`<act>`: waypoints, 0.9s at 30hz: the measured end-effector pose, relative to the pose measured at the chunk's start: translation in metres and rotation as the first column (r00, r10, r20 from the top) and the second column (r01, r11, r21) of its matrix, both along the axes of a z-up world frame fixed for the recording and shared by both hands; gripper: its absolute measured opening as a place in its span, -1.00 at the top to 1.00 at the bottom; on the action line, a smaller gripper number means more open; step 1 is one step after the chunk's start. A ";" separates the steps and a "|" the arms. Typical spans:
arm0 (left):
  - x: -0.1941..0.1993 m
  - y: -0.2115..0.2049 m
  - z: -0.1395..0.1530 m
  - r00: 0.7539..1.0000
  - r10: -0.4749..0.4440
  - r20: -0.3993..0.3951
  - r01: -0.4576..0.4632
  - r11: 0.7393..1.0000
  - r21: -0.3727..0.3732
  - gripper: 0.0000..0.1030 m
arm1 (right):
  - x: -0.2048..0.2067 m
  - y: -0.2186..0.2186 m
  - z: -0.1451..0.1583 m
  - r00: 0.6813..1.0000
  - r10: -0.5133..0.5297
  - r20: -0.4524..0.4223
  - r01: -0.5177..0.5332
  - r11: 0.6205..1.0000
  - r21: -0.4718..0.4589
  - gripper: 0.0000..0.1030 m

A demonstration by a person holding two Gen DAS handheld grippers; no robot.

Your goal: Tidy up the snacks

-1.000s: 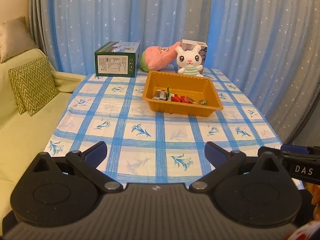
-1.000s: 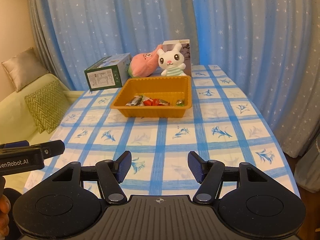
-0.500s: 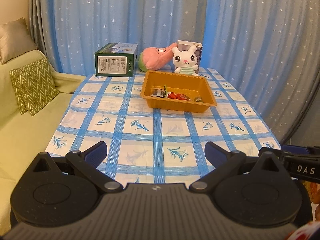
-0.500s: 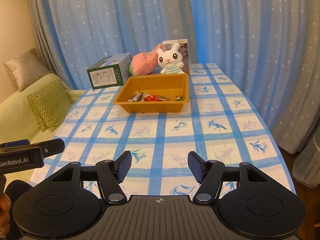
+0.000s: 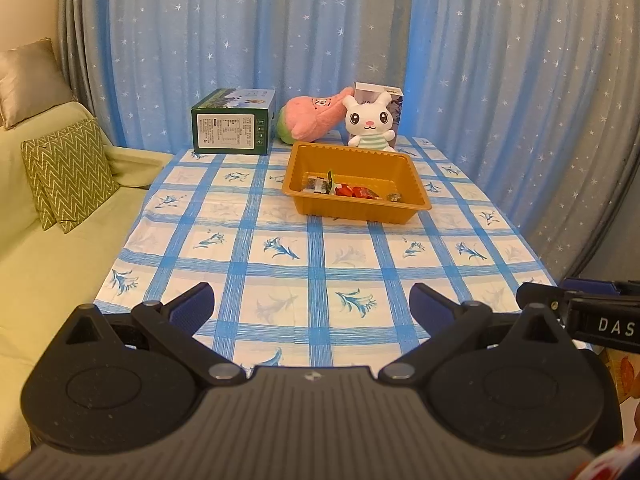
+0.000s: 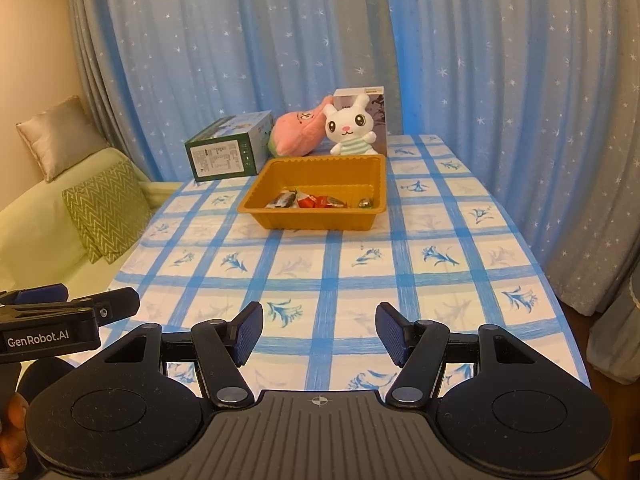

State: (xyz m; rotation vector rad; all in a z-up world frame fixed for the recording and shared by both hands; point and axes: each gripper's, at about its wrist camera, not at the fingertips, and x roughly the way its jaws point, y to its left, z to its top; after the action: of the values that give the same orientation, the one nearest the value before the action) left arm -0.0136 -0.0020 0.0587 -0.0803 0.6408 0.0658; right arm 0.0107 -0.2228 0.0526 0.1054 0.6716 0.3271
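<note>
An orange tray [image 5: 352, 210] [image 6: 316, 220] stands on the far half of the table and holds several wrapped snacks [image 5: 352, 191] [image 6: 316, 201]. My left gripper [image 5: 311, 307] is open and empty, low over the table's near edge, far from the tray. My right gripper [image 6: 319, 330] is open and empty, also at the near edge. The other gripper shows at the right edge of the left wrist view [image 5: 580, 312] and at the left edge of the right wrist view [image 6: 60, 316].
The table wears a blue-and-white checked cloth [image 5: 280, 248] [image 6: 360, 264]. Behind the tray stand a green box [image 5: 232, 128] [image 6: 228, 152], a pink plush [image 5: 316, 118] [image 6: 296, 132], a white bunny plush [image 5: 370, 124] [image 6: 352, 128] and a small box [image 6: 376, 106]. A green sofa with cushions [image 5: 68, 172] is on the left; blue curtains [image 5: 480, 60] hang behind.
Both grippers have drawn back from the tray toward the table's near edge, so the tray looks smaller and farther. Both stay open and empty.
</note>
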 end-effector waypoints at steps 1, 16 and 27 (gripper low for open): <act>0.000 0.000 0.000 1.000 -0.001 0.001 0.001 1.000 0.000 -1.00 | 0.000 0.000 0.000 1.000 0.000 0.000 0.000 1.000 0.001 -0.21; 0.001 -0.002 -0.001 1.000 -0.004 -0.003 0.004 1.000 -0.002 -1.00 | 0.000 -0.001 0.002 1.000 -0.003 0.001 0.003 1.000 0.006 -0.21; 0.001 -0.002 -0.001 1.000 -0.004 -0.003 0.004 1.000 -0.001 -1.00 | 0.000 -0.002 0.002 1.000 -0.001 0.000 0.001 1.000 0.005 -0.21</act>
State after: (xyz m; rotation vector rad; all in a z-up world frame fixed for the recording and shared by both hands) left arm -0.0125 -0.0037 0.0577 -0.0799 0.6441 0.0618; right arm 0.0108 -0.2252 0.0542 0.1109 0.6702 0.3275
